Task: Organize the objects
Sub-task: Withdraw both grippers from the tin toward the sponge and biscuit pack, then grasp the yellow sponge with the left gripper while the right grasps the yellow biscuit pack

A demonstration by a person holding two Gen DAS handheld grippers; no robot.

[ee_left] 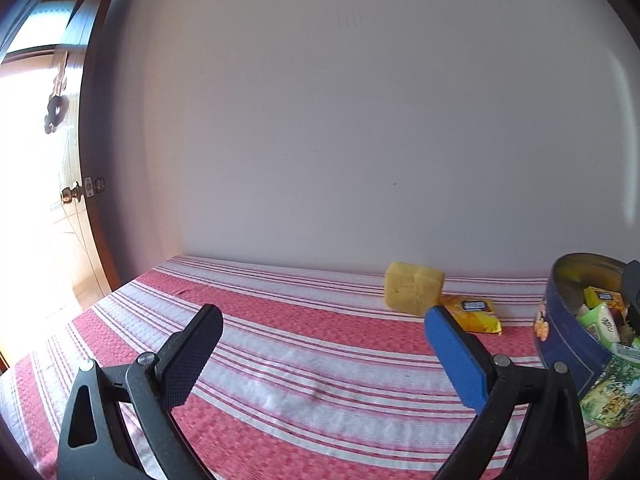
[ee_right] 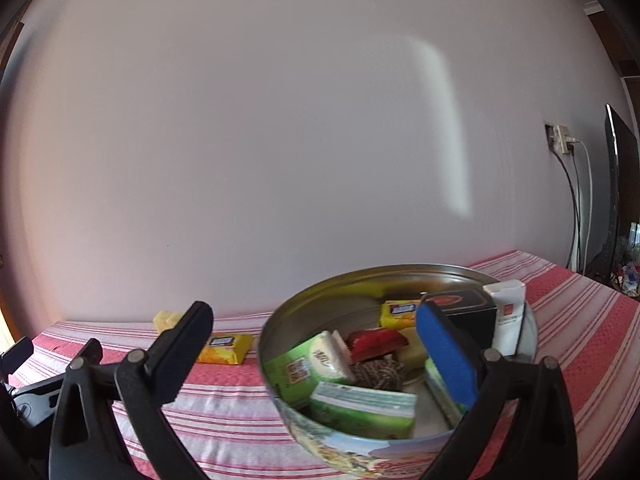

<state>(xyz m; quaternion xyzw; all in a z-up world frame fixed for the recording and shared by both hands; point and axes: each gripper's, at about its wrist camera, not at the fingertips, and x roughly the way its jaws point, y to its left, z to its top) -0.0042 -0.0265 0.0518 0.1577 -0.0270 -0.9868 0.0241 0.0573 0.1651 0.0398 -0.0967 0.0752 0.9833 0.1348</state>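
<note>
Round tin [ee_right: 360, 446], lid off, on striped cloth, packed w/ green boxes [ee_right: 362, 404], red packet [ee_right: 376, 342], twine ball [ee_right: 380, 372], black box [ee_right: 464, 312]. Yellow sponge [ee_left: 414, 288] & yellow packet [ee_left: 476, 312] lie outside, near wall.

No text legible from my wrist views. Yellow packet [ee_right: 225, 347] carries dark label, too blurred to read. Green box [ee_right: 308, 364] in tin [ee_right: 280, 320] shows printing, likewise unreadable.

The round tin [ee_left: 560, 344] is cut off at the picture's right edge.
</note>
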